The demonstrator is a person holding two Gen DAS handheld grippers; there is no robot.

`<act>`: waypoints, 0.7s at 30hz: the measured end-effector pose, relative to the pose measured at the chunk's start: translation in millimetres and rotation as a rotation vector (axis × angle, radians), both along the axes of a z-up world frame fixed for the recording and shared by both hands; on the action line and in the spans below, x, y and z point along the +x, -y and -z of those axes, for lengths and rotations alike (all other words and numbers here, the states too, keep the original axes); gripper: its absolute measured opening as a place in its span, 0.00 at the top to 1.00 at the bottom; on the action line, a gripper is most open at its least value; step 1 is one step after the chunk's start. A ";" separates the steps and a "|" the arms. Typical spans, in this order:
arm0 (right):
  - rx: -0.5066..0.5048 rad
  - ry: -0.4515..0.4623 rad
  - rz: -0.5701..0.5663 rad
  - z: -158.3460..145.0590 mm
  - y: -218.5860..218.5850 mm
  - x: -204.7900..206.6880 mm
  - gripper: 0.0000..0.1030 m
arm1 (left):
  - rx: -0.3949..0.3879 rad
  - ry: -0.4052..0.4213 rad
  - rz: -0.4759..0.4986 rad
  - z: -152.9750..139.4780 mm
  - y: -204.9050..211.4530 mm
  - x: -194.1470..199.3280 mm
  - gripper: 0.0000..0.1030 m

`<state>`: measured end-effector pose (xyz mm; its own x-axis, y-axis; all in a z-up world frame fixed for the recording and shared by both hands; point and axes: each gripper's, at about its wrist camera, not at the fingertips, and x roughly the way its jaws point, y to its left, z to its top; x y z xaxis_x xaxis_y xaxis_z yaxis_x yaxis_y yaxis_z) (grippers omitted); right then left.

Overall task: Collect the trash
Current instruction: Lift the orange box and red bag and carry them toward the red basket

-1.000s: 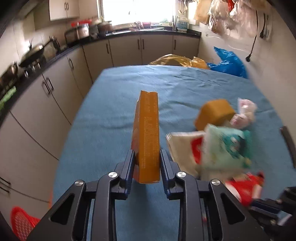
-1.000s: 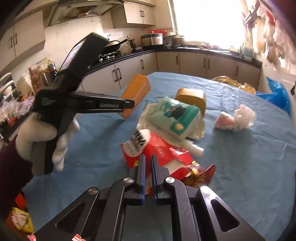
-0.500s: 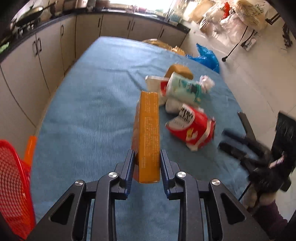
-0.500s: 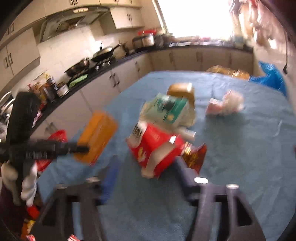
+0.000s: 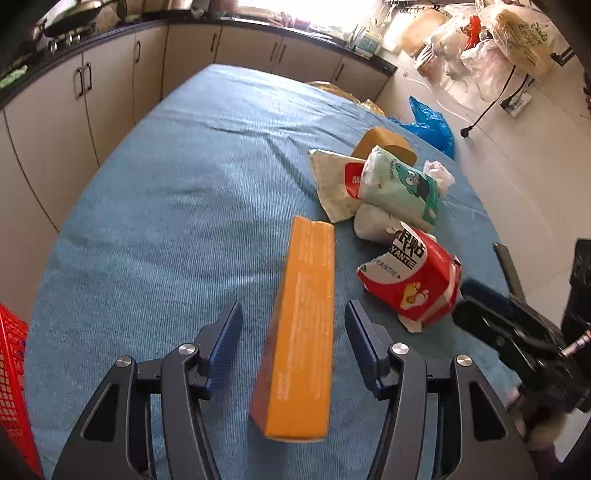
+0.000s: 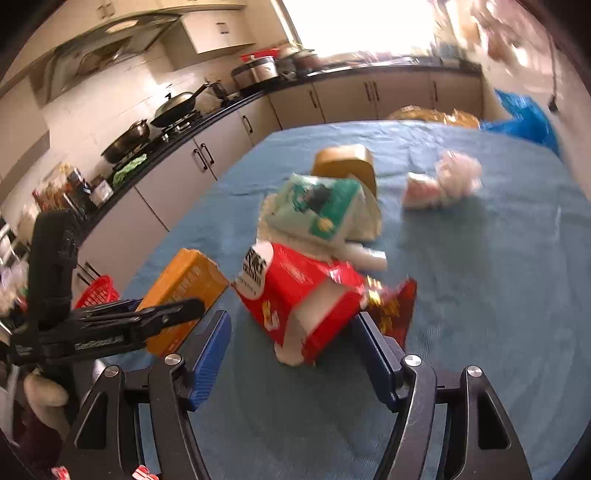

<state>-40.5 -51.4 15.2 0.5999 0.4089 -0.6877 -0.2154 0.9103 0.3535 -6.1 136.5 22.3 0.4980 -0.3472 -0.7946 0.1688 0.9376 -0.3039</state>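
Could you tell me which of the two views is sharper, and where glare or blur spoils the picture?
Left wrist view: mostly sharp, text on the red pack readable, orange box slightly smeared, window blown out white. Right wrist view: motion blur throughout, green pack and tissue smeared, window glare washing out the counter behind.

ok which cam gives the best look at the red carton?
Right wrist. The red carton sits centred just ahead of the open right gripper, torn end facing the lens, though motion-blurred. Left wrist shows the carton sharper but off to the right, beyond the orange box.
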 end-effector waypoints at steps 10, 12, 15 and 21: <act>0.227 -0.134 0.092 24.7 14.3 33.3 0.24 | 0.009 0.044 -0.003 -5.5 -5.2 -35.9 0.79; 0.288 -0.143 0.124 29.8 12.6 41.6 0.23 | -0.013 0.059 -0.009 -8.2 -12.1 -49.3 0.79; 0.285 -0.149 0.125 30.1 4.3 45.2 0.39 | -0.028 0.073 -0.027 -12.8 -18.1 -65.3 0.79; 0.275 -0.149 0.060 25.1 -13.1 29.4 0.87 | -0.045 0.098 -0.072 -19.1 -37.6 -91.5 0.79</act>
<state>-11.1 -38.4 -9.9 0.5293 0.5590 -0.6382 -0.0915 0.7855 0.6121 -97.6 174.1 41.3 0.5975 -0.3419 -0.7253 0.1323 0.9342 -0.3313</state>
